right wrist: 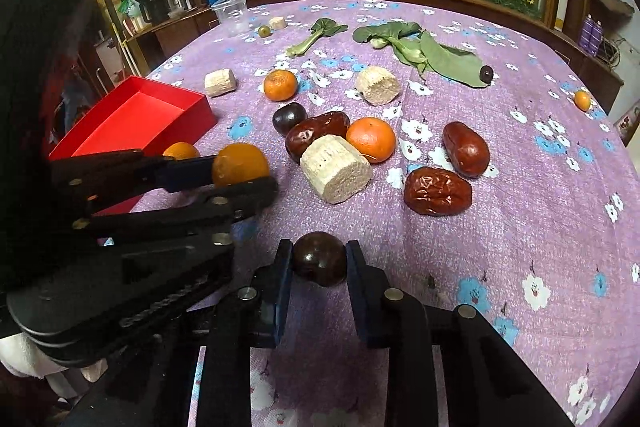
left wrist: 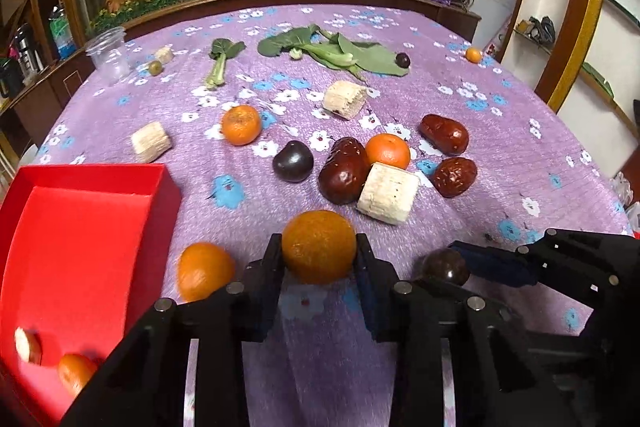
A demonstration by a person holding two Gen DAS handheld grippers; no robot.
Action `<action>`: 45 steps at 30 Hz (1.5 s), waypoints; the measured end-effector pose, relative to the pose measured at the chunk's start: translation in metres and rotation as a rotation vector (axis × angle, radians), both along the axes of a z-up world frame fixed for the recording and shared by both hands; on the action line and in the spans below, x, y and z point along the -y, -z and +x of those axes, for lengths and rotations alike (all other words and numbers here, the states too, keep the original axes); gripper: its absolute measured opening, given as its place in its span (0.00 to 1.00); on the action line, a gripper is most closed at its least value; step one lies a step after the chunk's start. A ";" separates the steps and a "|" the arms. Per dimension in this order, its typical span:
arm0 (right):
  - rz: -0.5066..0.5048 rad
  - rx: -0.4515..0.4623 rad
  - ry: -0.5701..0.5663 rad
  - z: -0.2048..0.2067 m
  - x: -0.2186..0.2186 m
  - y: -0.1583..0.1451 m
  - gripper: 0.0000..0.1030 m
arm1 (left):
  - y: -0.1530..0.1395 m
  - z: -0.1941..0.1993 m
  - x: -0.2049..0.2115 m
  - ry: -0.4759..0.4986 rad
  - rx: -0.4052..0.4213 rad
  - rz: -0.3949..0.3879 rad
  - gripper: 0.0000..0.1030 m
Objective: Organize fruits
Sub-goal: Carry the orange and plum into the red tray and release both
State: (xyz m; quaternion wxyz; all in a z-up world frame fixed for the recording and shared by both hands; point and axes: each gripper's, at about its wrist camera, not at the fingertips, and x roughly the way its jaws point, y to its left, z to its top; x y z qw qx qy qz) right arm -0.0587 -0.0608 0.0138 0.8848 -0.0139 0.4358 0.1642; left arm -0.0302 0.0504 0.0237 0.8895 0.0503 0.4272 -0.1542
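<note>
My left gripper (left wrist: 319, 243) is shut on a tangerine (left wrist: 319, 259) that rests on the purple flowered cloth; both pads touch its sides. To its right, my right gripper (right wrist: 319, 253) is shut on a dark round plum (right wrist: 319, 265), also down at the cloth. The right wrist view shows the left gripper (right wrist: 244, 173) with its tangerine (right wrist: 240, 163) beside the red box (right wrist: 136, 119). The red box (left wrist: 92, 175) at the left holds a tangerine (left wrist: 74, 371) and a pale cut chunk (left wrist: 27, 345). Another tangerine (left wrist: 205, 271) lies just outside it.
Ahead lie two more tangerines (left wrist: 241, 125), three red dates (left wrist: 344, 171), another dark plum (left wrist: 293, 161) and pale chunks (left wrist: 388, 193). Leafy greens (left wrist: 332, 51) and a clear plastic cup (left wrist: 109, 55) sit at the far side. A small tangerine (left wrist: 473, 54) is near the far right edge.
</note>
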 end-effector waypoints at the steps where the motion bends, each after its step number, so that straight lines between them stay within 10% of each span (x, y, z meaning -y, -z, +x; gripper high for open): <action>1: 0.000 0.003 -0.001 -0.002 0.000 -0.001 0.28 | -0.003 -0.004 -0.003 -0.006 0.007 -0.001 0.31; 25: 0.045 0.109 -0.110 -0.072 -0.048 -0.046 0.28 | -0.051 -0.090 -0.150 -0.361 0.128 -0.136 0.32; 45: 0.037 0.056 -0.310 0.007 -0.186 -0.048 0.28 | -0.020 -0.076 -0.222 -0.501 0.063 -0.169 0.32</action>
